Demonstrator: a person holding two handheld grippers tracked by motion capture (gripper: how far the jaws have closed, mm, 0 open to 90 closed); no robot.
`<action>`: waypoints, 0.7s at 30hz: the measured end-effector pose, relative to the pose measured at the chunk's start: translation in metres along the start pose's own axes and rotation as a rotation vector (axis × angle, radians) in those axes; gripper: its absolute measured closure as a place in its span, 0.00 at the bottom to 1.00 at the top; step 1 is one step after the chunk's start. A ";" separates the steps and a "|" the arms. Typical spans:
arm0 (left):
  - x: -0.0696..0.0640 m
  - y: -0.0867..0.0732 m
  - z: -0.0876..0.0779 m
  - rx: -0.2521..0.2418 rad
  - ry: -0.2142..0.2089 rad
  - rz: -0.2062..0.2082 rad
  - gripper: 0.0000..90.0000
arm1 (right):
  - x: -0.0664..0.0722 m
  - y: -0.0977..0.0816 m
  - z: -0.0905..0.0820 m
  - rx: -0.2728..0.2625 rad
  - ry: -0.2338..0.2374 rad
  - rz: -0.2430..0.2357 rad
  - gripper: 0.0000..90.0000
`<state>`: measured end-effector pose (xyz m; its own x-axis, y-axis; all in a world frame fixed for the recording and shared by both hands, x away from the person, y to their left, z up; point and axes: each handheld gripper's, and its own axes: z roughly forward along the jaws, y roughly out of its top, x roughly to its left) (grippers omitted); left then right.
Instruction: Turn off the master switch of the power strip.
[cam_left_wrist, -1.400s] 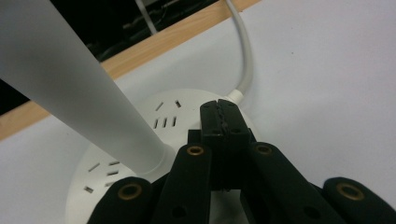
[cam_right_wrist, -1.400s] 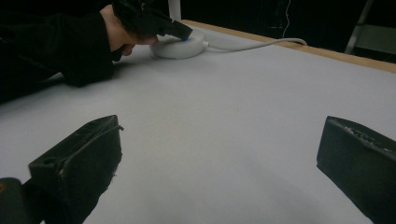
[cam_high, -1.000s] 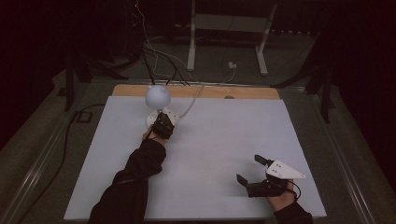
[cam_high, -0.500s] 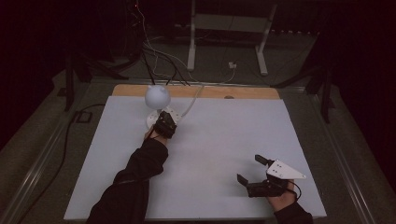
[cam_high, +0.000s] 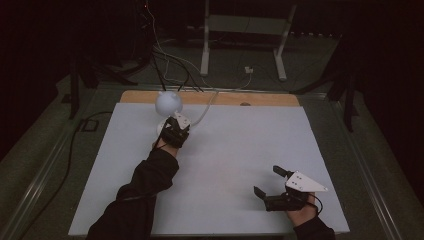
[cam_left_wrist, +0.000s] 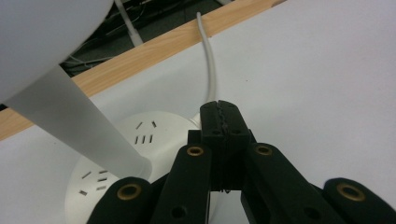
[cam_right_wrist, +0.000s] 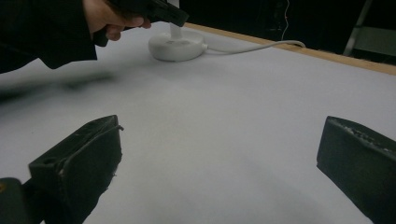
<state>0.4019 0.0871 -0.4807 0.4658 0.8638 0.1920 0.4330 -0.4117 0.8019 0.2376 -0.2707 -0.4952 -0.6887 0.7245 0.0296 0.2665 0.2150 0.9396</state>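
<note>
- Left gripper (cam_high: 175, 131) sits in the upper left-centre of the high view, right over the white lamp base (cam_high: 162, 128), with the person's dark sleeve (cam_high: 145, 185) running down to the bottom edge
- In the left gripper view its two black jaws are pressed flat together, nothing between them, tips hanging just above the rim of the round base (cam_left_wrist: 140, 149)
- The base there shows small slot markings on its top; a pale flat stem (cam_left_wrist: 79, 121) rises from it toward the upper left of that frame into the white lamp head (cam_left_wrist: 42, 37)
- In the high view the lamp head (cam_high: 168, 102) is a white globe just above the left gripper, near the wooden strip (cam_high: 260, 98) at the far edge of the table
- A white cable (cam_left_wrist: 209, 70) leaves the base and runs up over the white table top (cam_high: 240, 150) and across the wooden edge (cam_left_wrist: 154, 49)
- Right gripper (cam_high: 272, 187) rests at the lower right of the high view, well apart from the lamp, its grey three-cornered plate (cam_high: 305, 182) on top
- Its jaws are spread wide: in the right gripper view one pad sits at the lower left, the other at the far right, with bare white table between
- That same view shows the lamp base (cam_right_wrist: 176, 45) in the upper middle, the left hand (cam_right_wrist: 112, 21) just above it at the top left
</note>
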 end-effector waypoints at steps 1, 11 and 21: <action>0.000 0.000 -0.001 -0.001 -0.002 0.004 1.00 | 0.000 0.000 0.000 0.000 0.000 0.000 0.00; 0.003 0.005 -0.015 0.024 -0.063 -0.018 0.80 | 0.000 0.000 0.000 0.000 0.000 0.003 0.00; 0.002 0.007 -0.032 0.061 -0.236 -0.038 0.25 | 0.000 0.000 0.001 0.002 -0.003 0.002 0.00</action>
<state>0.3814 0.0954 -0.4570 0.6126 0.7901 0.0194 0.4962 -0.4036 0.7687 0.2378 -0.2702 -0.4954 -0.6860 0.7270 0.0304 0.2691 0.2147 0.9389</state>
